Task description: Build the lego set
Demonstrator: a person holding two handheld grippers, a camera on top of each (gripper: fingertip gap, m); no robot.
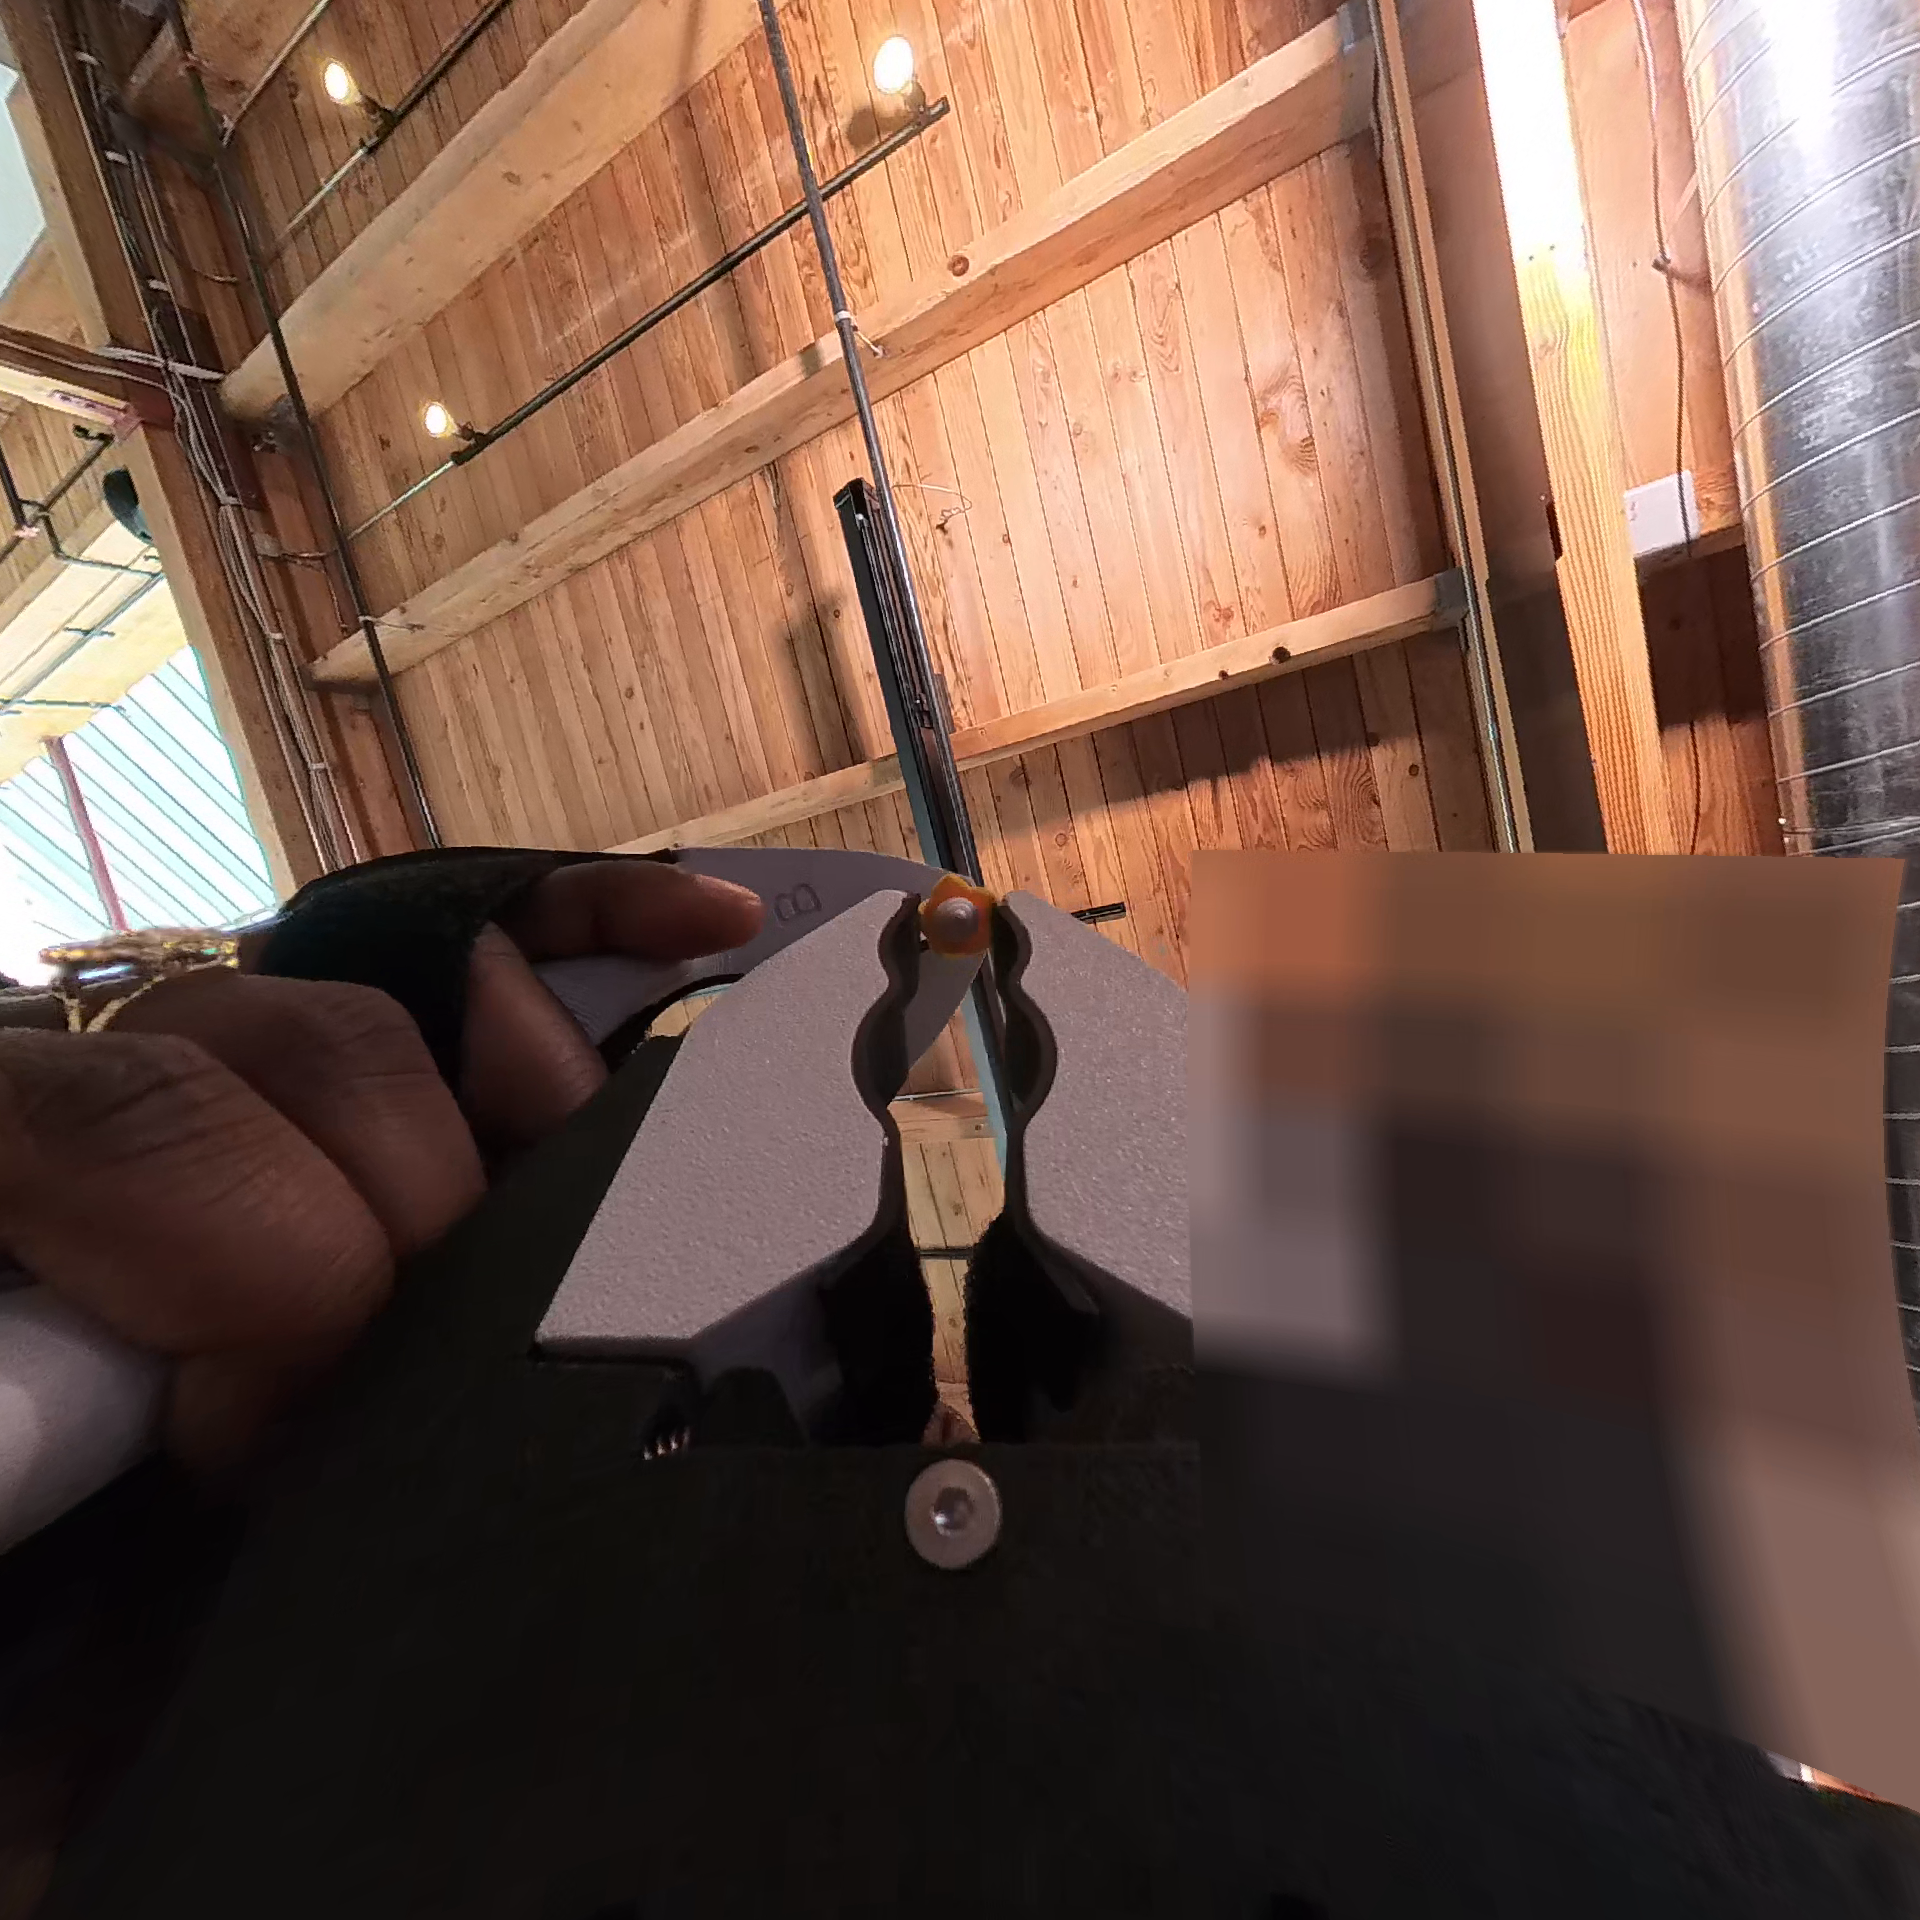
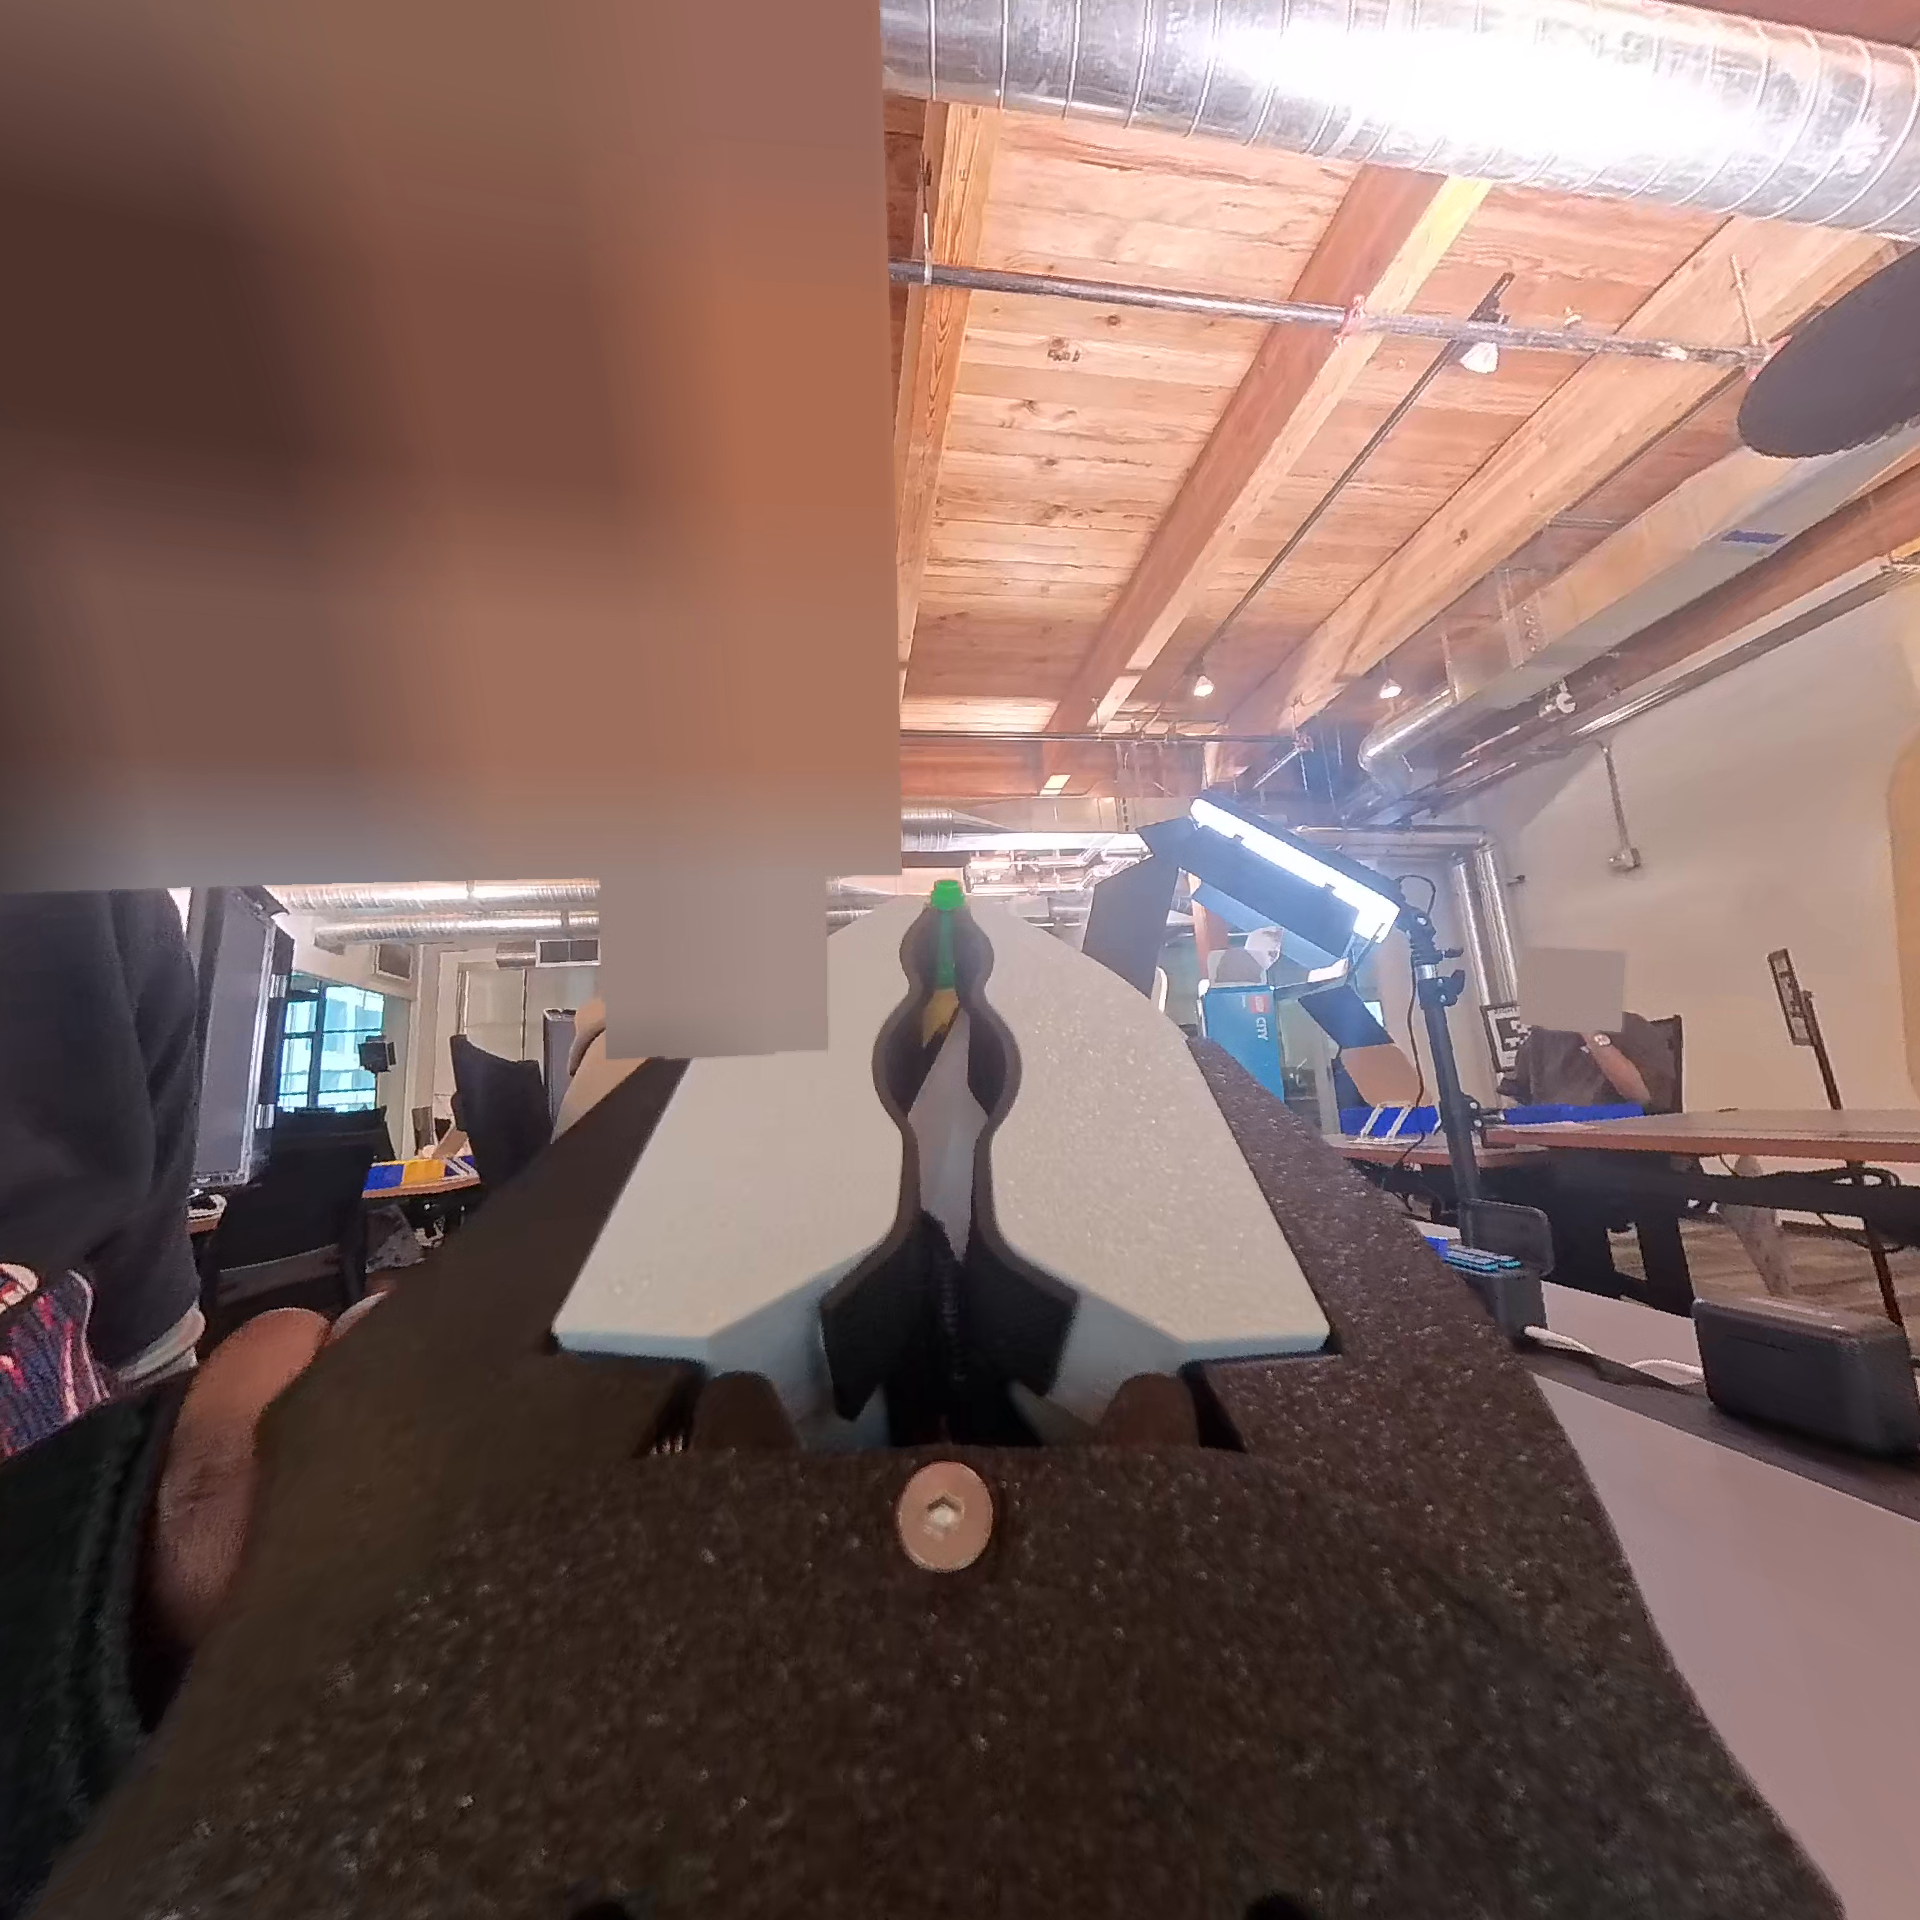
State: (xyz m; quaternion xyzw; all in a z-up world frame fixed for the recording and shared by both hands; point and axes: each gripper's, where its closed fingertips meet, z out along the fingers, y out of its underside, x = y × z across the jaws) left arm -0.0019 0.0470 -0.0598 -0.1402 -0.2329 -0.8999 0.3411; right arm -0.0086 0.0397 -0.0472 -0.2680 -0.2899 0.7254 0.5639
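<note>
Orange piece (image 1: 957,925) in left tool (image 1: 961,920)

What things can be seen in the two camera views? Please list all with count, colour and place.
orange piece: 1, orange with grey centre, pinched at left gripper tips
green piece: 1, green stem with yellow part below, between right gripper tips
wooden ceiling: 1, brown planks with beams, overhead
metal duct: 1, silver, under ceiling
light panel: 1, bright white, on black stand, right
desk: 1, brown top, far right
left gripper: 1, grey, black base
right gripper: 1, grey, black base
hand: 1, black strap, left edge
</note>
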